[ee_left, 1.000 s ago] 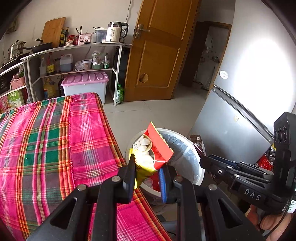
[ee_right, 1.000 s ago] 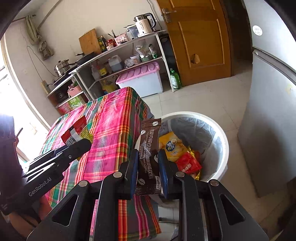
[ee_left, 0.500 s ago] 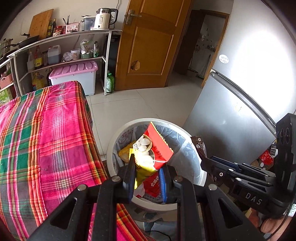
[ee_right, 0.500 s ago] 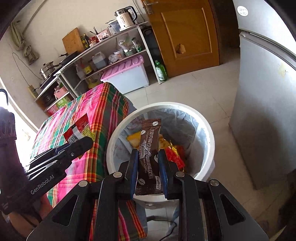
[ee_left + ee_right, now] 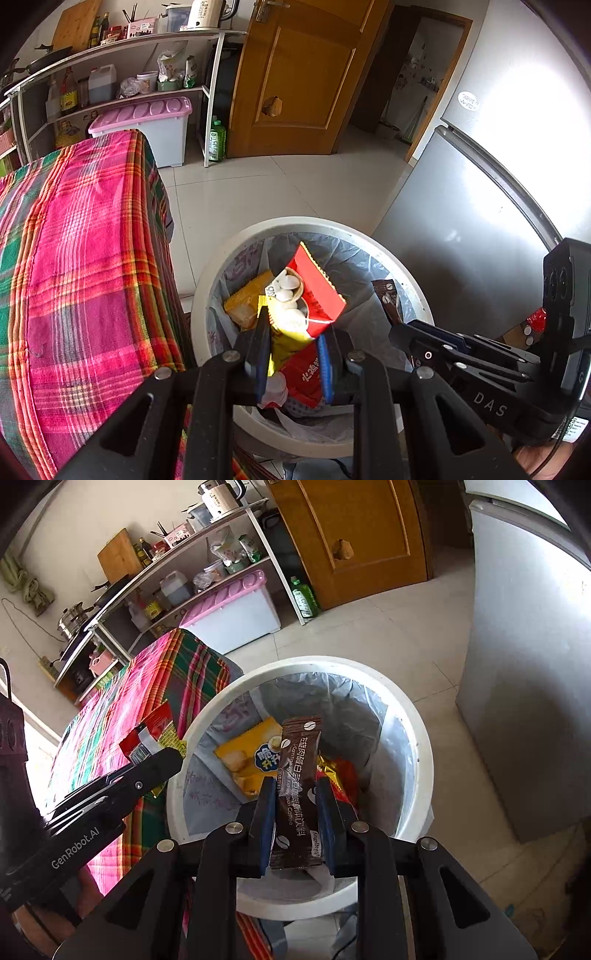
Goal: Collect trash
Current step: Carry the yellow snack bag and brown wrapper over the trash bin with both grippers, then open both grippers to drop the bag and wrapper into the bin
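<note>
My left gripper [image 5: 293,339] is shut on a red and yellow snack wrapper [image 5: 308,299] and holds it over the white trash bin [image 5: 207,288]. My right gripper [image 5: 297,797] is shut on a brown coffee sachet [image 5: 297,775] and holds it over the same bin [image 5: 421,760]. The bin has a grey liner and holds a yellow snack bag [image 5: 247,757] and red wrappers [image 5: 345,779]. The right gripper with its sachet [image 5: 386,299] shows at the right of the left wrist view. The left gripper with its wrapper [image 5: 155,731] shows at the left of the right wrist view.
The table with a pink plaid cloth [image 5: 81,258] stands left of the bin. A grey fridge [image 5: 480,221] stands right of it. A shelf rack [image 5: 122,66], a pink-lidded storage box [image 5: 147,122] and a wooden door [image 5: 306,77] are behind.
Both grippers have moved from beside the table edge to over the bin, each still holding its wrapper. The bin now fills more of both views.
</note>
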The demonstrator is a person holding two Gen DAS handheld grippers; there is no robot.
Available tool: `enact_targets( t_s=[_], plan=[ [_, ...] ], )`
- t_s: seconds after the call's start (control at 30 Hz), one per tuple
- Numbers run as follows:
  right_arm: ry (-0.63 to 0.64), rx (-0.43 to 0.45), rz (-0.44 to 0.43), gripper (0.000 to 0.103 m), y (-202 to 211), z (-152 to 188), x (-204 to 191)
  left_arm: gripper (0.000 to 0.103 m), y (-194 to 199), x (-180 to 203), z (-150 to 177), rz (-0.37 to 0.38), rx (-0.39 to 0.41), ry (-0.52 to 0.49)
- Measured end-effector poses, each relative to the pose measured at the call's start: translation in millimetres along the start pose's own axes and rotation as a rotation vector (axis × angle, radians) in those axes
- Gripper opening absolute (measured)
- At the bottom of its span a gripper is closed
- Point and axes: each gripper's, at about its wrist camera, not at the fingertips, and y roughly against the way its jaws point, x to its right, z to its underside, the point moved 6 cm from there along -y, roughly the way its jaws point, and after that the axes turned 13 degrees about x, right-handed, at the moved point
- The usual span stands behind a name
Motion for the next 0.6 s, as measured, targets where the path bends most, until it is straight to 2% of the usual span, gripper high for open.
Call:
enact_targets(
  t_s=[0.17,0.23,0.27,0.33,0.37,0.4,0.6],
  plan=[
    [-0.003,-0.020,0.010,0.024,-14.4,2.1,1.5,0.024,-11.1,-6.5,3.0,0.004,-0.041,0.029],
    [-0.003,-0.020,0.020,0.028,-16.3,2.7,1.1,0.025,-12.6,-8.6,2.7,0.000,-0.045,0.036],
    [-0.005,-0.017,0.021,0.031,-16.4,2.8,1.2,0.026,-12.7,-9.4,2.9,-0.001,-0.045,0.039],
    [-0.011,-0.010,0.024,0.046,-16.3,2.0,1.3,0.035,-12.3,-11.0,2.4,-0.003,-0.042,0.043],
    [-0.013,-0.007,0.027,0.048,-15.3,1.7,1.1,0.046,-11.6,-13.1,1.0,-0.004,-0.034,0.046],
    [-0.013,-0.004,0.028,0.048,-14.2,1.3,0.8,0.051,-9.8,-13.6,0.2,-0.003,-0.025,0.050],
    [-0.006,0.018,0.032,0.048,-2.5,-1.0,-3.0,0.051,3.9,-13.5,-6.0,-0.004,0.009,0.041]
  ],
)
